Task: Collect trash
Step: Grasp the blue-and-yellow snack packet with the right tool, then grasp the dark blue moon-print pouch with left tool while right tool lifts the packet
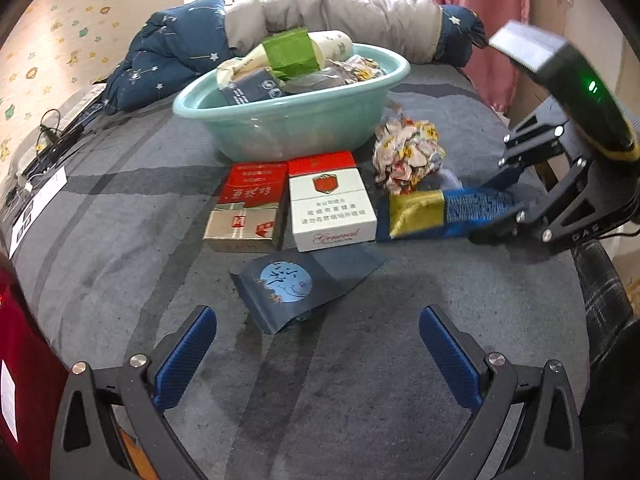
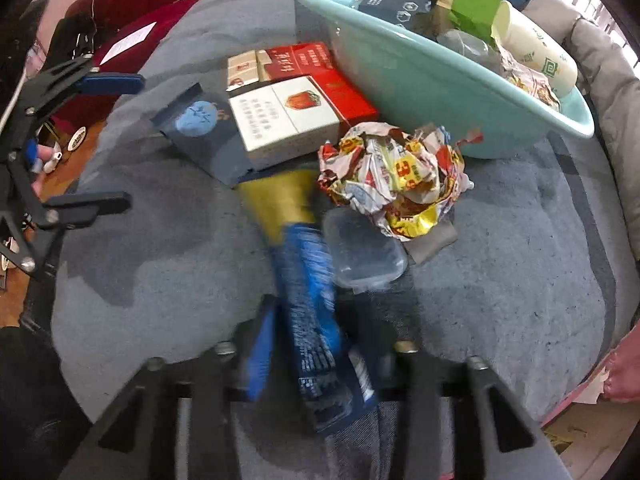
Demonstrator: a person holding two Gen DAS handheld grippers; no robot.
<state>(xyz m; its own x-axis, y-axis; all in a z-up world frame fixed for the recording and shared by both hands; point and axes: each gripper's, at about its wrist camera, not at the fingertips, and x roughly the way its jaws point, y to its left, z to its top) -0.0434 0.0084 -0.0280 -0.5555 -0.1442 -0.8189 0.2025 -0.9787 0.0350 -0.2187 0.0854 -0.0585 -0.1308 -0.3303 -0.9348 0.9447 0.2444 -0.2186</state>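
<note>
The right gripper is clamped on the near end of a blue and gold packet, its fingers squeezed against the wrapper's sides; motion blur softens the packet and the fingertips in the right wrist view, so the exact contact line is hard to make out. The left gripper hangs with its blue pads wide apart and nothing between them, just short of a dark blue flat pouch lying on the grey blanket.

Beyond the pouch sit two cigarette packs, a red and gold one and a white and red one, touching side by side. A crumpled wrapper lies beside the packet, partly covering a clear plastic lid. The teal basin behind holds more trash, much of it hidden by its wall.
</note>
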